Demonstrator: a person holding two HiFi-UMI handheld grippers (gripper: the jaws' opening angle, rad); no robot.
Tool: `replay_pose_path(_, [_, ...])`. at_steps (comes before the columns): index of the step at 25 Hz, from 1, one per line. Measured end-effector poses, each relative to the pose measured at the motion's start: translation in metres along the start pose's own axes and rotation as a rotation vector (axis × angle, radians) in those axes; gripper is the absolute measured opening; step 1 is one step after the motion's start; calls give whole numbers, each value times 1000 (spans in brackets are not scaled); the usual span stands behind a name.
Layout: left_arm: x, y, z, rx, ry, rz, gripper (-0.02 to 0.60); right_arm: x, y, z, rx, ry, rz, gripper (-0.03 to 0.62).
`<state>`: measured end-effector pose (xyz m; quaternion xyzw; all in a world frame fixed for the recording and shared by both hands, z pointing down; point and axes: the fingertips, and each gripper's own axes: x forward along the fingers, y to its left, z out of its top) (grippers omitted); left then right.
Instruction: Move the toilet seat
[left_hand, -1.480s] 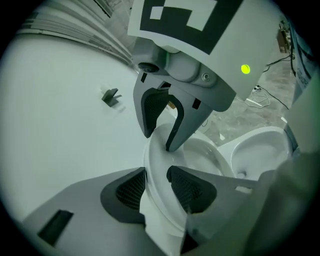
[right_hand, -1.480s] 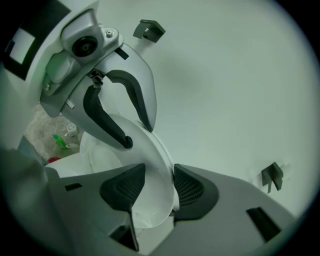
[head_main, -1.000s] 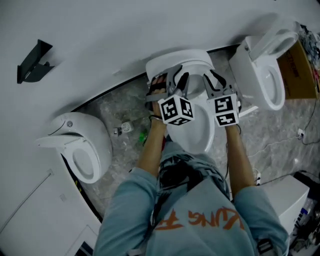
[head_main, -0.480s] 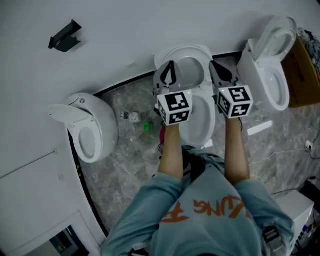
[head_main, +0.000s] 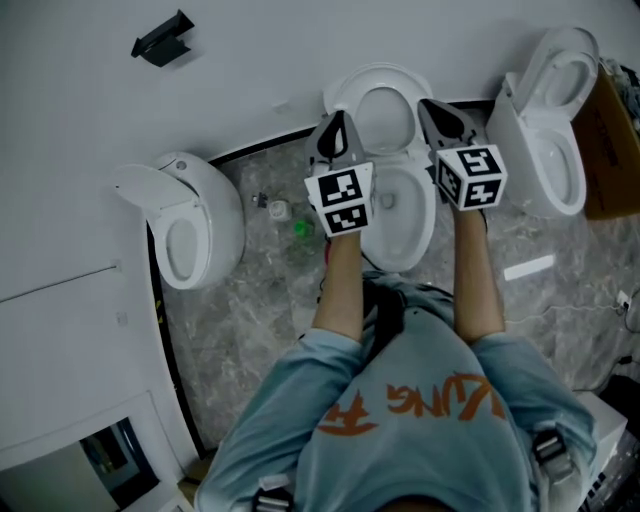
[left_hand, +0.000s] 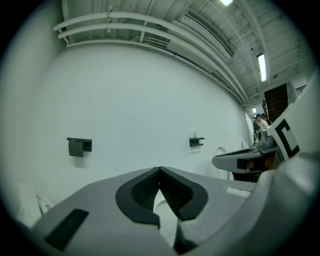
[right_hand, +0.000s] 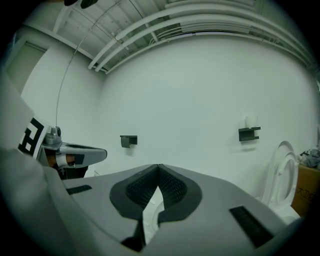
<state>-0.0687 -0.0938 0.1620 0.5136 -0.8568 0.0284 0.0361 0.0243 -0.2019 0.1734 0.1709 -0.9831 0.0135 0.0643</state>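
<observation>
Toilet seat (head_main: 408, 88) of the middle toilet stands raised against the white wall, above its open bowl (head_main: 405, 238). Nearest the camera, a person in a teal top reaches both bare forearms forward, roughly parallel, one on each side of the bowl. The left gripper (head_main: 338, 120) and the right gripper (head_main: 424, 104) point toward the wall, flanking the upright seat. Each has its jaws pressed together with nothing between them. Another toilet stands to the left (head_main: 190, 230) and to the right (head_main: 545, 140). Farther off, a black holder (head_main: 165, 42) is fixed to the wall.
</observation>
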Motion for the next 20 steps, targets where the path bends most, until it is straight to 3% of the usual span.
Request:
replay_pose_path(14, [-35, 24, 10, 22, -9, 70, 2, 11, 32, 23, -14, -50, 75, 0])
replay_pose_path(20, [-45, 19, -2, 17, -4, 92, 2, 4, 34, 18, -31, -61, 104, 0])
